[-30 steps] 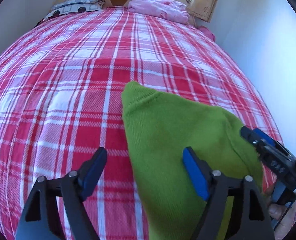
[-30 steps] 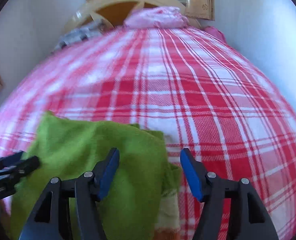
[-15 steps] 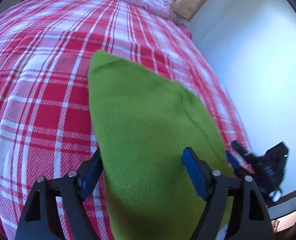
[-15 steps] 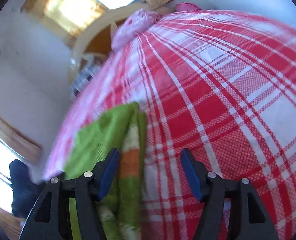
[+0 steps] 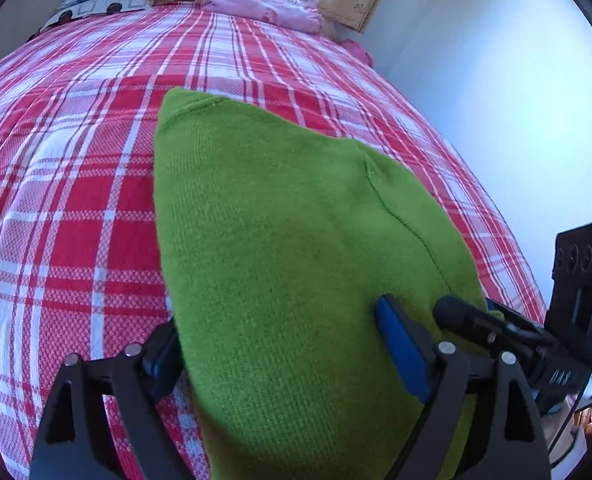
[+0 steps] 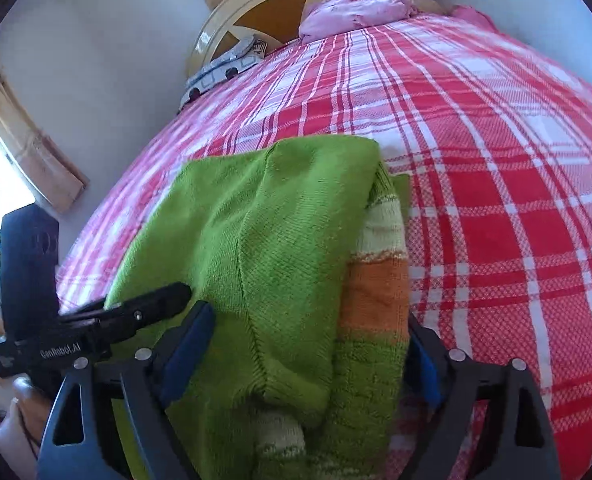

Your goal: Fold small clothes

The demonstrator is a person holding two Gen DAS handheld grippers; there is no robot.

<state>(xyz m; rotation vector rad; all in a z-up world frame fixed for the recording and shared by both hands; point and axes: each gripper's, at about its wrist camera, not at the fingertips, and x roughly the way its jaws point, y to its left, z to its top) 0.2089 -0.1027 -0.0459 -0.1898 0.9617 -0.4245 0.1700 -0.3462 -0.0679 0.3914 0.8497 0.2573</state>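
A green knit garment [image 5: 280, 232] lies folded on the red plaid bed [image 5: 68, 184]. In the right wrist view its green top layer [image 6: 272, 220] covers an orange and cream striped part [image 6: 379, 276]. My left gripper [image 5: 274, 320] is low over the near end, its jaws opening, with the knit between them. The knit's edge hides the left fingertip, and neither pad visibly presses. My right gripper [image 6: 309, 316] straddles the other near corner, jaws also opening around the knit, and the striped edge partly covers its right pad. Each gripper shows in the other's view: the right gripper [image 5: 495, 332] and the left gripper [image 6: 148, 304].
A pink bundle [image 5: 264, 4] and a patterned pillow [image 5: 104, 2] lie at the headboard [image 6: 280, 4]. A white wall [image 5: 495, 100] runs along the bed's right side. A curtained window [image 6: 24, 148] is at the left. Part of a hand [image 6: 20, 400] holds the left gripper.
Both grippers came down and closer onto the garment's near end. The right gripper's jaws stand wider and its view swung back upright. The garment now spans both jaw gaps.
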